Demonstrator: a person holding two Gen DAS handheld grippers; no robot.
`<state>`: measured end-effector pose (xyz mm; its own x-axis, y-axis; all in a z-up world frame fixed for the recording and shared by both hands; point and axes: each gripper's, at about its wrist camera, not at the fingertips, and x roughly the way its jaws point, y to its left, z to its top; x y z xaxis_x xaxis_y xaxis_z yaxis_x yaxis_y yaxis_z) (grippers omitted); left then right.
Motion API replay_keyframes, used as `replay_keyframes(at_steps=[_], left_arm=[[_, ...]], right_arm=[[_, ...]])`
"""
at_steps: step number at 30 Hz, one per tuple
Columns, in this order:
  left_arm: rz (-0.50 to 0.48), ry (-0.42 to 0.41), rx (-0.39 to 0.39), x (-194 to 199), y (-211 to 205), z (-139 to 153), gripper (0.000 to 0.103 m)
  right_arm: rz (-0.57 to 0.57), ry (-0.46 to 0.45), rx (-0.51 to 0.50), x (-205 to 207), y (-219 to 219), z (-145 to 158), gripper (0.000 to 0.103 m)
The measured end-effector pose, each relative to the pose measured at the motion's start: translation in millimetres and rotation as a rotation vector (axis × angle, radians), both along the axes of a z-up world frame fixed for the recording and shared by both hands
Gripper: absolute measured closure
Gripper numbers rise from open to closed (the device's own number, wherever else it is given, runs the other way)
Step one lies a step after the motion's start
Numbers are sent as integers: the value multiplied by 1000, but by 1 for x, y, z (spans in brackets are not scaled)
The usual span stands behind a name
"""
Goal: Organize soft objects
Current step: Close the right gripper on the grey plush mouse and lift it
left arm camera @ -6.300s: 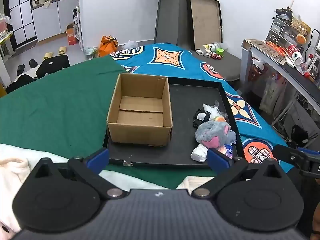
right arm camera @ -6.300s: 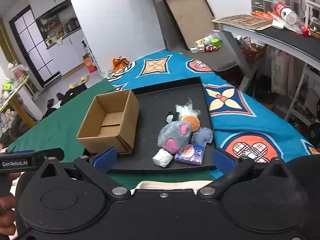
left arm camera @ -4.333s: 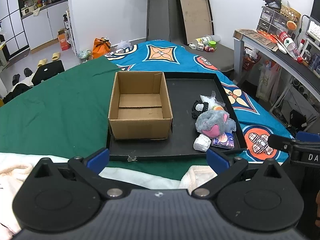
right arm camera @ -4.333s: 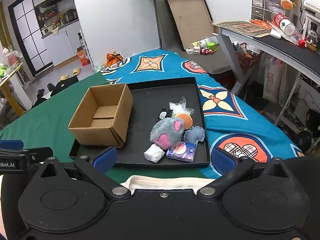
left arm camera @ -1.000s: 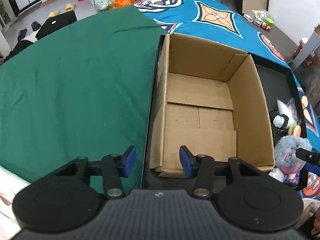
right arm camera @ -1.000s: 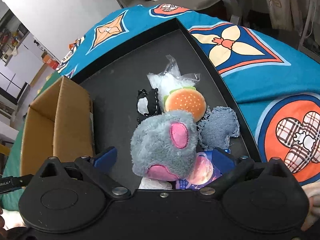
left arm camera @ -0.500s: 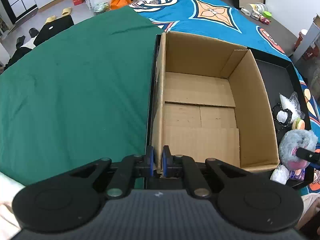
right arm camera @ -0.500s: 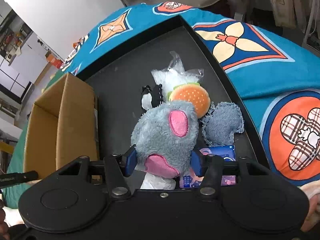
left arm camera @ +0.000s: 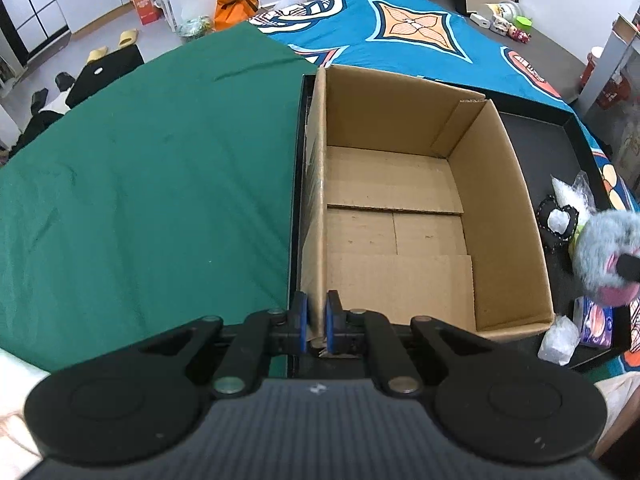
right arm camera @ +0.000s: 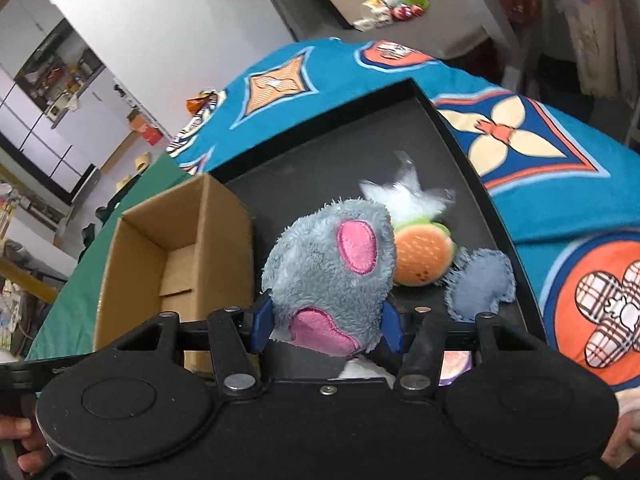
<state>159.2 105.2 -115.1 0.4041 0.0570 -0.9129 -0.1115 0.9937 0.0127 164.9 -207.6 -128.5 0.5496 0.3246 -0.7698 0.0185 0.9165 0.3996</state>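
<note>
Lifted off the tray [right arm camera: 460, 128], grey plush [right arm camera: 332, 272] hides tissue pack [right arm camera: 454, 364] beneath.

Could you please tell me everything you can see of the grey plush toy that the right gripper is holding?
The grey plush toy is a rounded, fuzzy lump of shaggy grey fabric with a pink oval patch on top and a larger pink patch low on its front. The right gripper is shut on it, a blue pad pressing each side. It looks lifted above the black tray, in front of the burger plush, with the cardboard box to its left. Its underside is hidden.
</note>
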Motion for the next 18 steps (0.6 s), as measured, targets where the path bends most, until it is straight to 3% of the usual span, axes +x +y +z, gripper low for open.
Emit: replay_keyframes(at_steps=[11, 18], left_arm=[[4, 31, 6, -8, -6, 0, 95], [-12, 15, 25, -13, -10, -1, 95]], right_arm=[[58, -68, -13, -3, 22, 24, 50], [64, -52, 23, 2, 34, 34, 50]])
